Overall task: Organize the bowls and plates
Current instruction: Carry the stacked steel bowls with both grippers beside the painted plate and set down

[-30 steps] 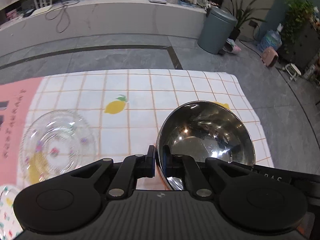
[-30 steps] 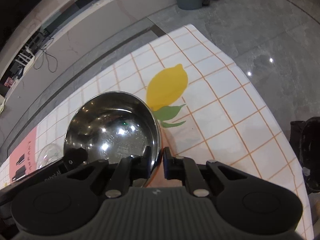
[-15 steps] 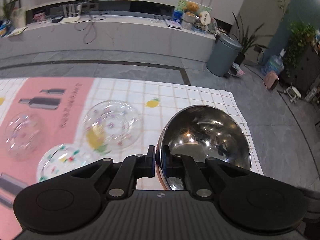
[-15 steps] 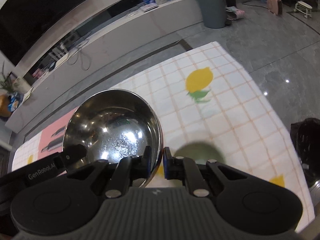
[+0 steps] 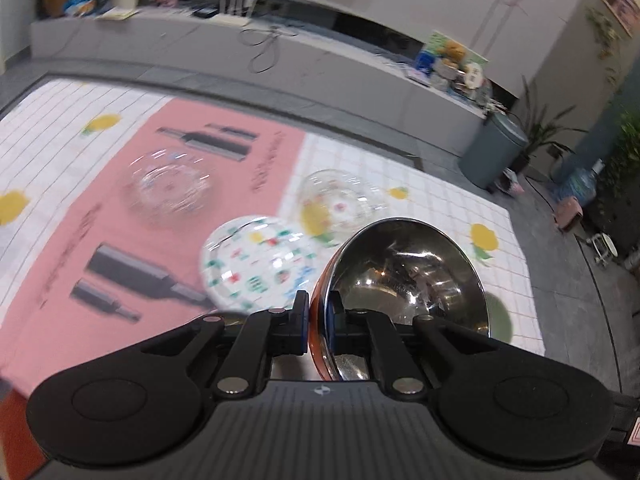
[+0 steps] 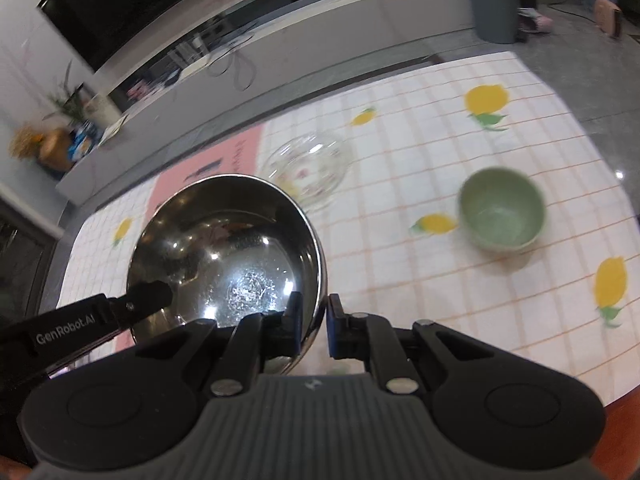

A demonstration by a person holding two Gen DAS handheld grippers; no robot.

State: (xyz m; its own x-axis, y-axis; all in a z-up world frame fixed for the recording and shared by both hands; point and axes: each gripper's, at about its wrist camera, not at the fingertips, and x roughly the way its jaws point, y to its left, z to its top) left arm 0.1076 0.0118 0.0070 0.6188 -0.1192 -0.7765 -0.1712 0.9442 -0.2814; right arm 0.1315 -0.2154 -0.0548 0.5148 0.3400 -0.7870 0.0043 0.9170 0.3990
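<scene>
We hold one steel bowl point(image 5: 404, 276) between our two grippers, raised above the table: the left gripper point(image 5: 318, 320) is clamped on its left rim, one finger inside and one outside, and the right gripper point(image 6: 314, 322) is clamped on the opposite rim in the same way. On the tablecloth point(image 6: 460, 152) we count four other dishes. Three are clear glass plates: one with coloured specks point(image 5: 256, 260) just left of the bowl in the left wrist view, one with a floral print point(image 5: 340, 204) beyond the bowl on the white checked cloth, and one point(image 5: 168, 188) farther left on the pink mat point(image 5: 100, 216). The fourth is a single green bowl point(image 6: 502, 208), upright on the checked cloth to the right of the steel bowl and well apart from the glass plates. Motion blur softens the plates' patterns. One grey bin point(image 5: 492, 156) stands on the floor beyond the table.
</scene>
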